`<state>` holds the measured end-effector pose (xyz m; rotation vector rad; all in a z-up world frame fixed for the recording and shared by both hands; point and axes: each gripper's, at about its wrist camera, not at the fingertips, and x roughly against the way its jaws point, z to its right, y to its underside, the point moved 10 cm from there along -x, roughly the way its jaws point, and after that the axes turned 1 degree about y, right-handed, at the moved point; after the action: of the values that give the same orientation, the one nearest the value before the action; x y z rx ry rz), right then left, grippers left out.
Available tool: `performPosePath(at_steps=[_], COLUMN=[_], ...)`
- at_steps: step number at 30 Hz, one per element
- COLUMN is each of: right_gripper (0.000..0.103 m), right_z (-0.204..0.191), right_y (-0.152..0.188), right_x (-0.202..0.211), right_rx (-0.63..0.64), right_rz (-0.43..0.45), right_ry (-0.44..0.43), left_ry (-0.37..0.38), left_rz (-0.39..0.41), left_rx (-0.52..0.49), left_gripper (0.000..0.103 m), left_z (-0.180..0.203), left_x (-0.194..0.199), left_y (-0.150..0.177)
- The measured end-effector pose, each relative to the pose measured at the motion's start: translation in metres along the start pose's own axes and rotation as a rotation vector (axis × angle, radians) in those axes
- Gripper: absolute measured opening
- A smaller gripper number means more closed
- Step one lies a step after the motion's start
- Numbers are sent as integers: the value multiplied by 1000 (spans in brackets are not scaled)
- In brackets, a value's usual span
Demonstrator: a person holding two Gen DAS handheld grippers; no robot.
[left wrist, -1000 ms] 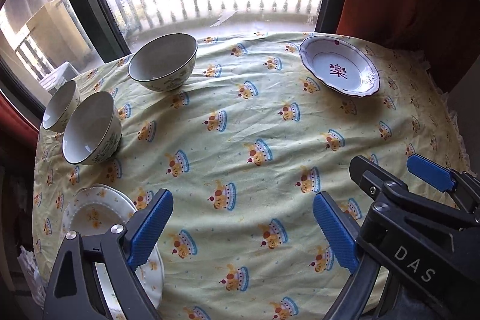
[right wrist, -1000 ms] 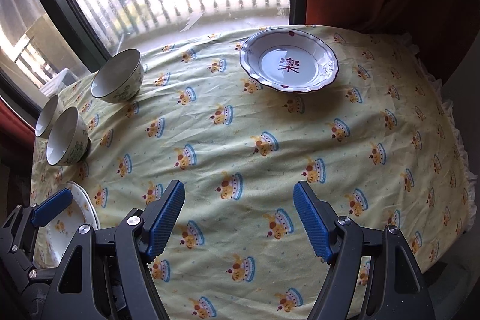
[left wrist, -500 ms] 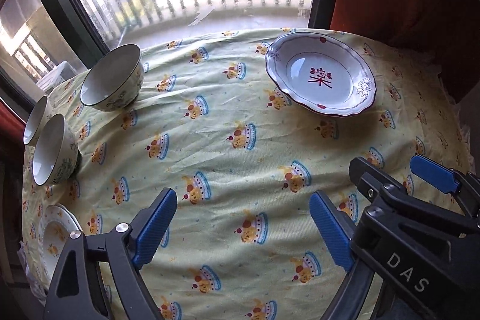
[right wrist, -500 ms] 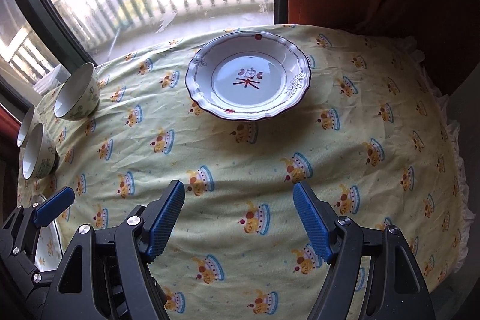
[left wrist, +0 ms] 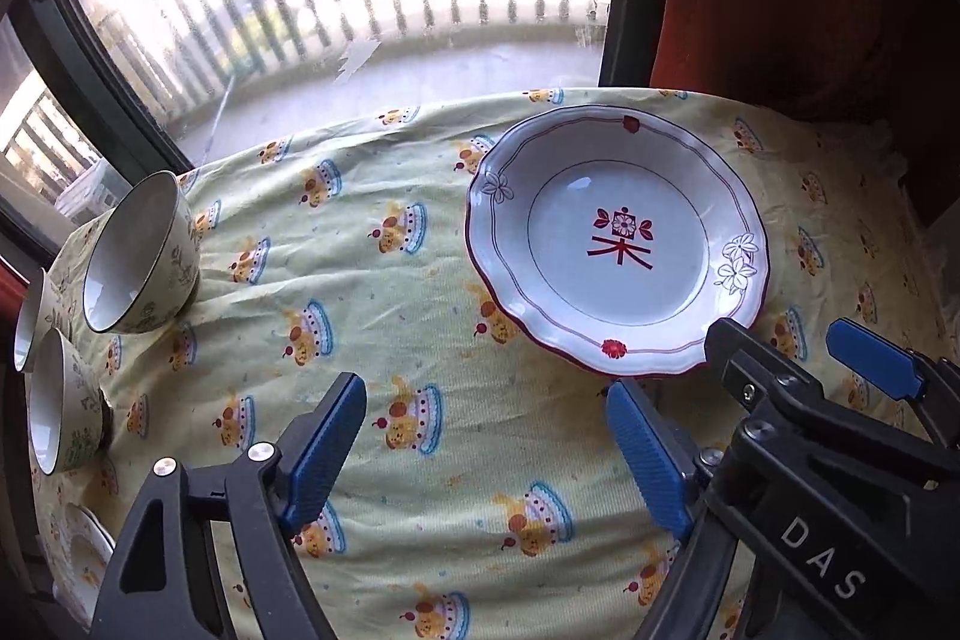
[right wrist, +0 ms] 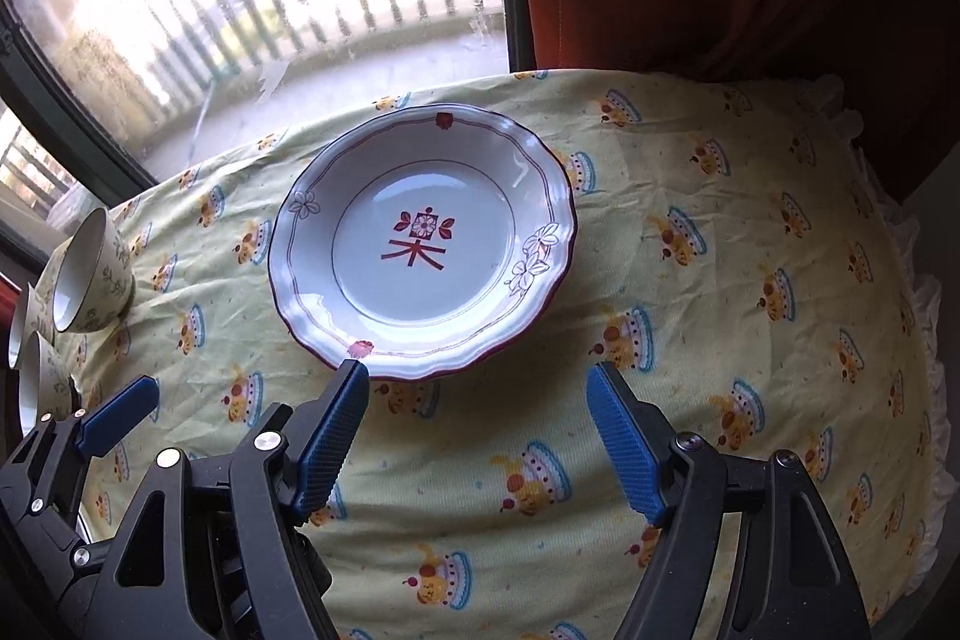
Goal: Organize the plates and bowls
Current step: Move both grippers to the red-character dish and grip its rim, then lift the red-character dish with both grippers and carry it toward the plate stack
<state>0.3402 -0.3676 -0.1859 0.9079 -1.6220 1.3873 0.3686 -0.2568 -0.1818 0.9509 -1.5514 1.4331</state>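
Right gripper [right wrist: 477, 424] wide apart, empty, nearest. Left gripper [left wrist: 486, 439] closing, nothing between. Scalloped plate [right wrist: 420, 244] just beyond on tablecloth [right wrist: 720, 280]: likely glazed, rigid, slick, breakable; best taken at near rim. Bowls [left wrist: 138, 256] far left.

The white scalloped plate [left wrist: 618, 244] with a red emblem lies on the yellow-clothed counter [left wrist: 420, 328]. Near of it hang the left tongs [left wrist: 480, 436] — jaws closing, nothing between them — beside the right tongs [left wrist: 798, 358], whose arm overlaps the plate's near rim. Three bowls [left wrist: 141, 253] stand well left of the plate.
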Motion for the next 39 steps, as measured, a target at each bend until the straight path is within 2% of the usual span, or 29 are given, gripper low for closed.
performPosePath(at_steps=[4, 11, 18, 23, 26, 32, 39], right_gripper=[78, 78, 70, 55, 55, 53, 53], right_z=[9, 21, 28, 23, 22, 19, 8], right_y=[-21, -47, -55, -54, -55, -45, -9], right_x=[-17, -50, -74, -85, -85, -79, -59], right_rx=[-17, -61, -90, -87, -81, -78, -46], right_rz=[10, 9, -13, -42, -43, -59, -102], right_ry=[8, 18, 21, 3, 13, 16, 6], left_ry=[0, -7, -9, 16, 17, 7, -3], left_rz=[-1, -12, -38, -48, -48, -65, -103], left_rx=[11, 16, 24, 14, 9, 0, -1], left_gripper=[77, 75, 68, 63, 63, 63, 64], left_z=[5, 11, 12, 15, 16, 13, 2], left_x=[-19, -52, -73, -77, -78, -71, -54], left_y=[-18, -40, -46, -45, -45, -31, 6])
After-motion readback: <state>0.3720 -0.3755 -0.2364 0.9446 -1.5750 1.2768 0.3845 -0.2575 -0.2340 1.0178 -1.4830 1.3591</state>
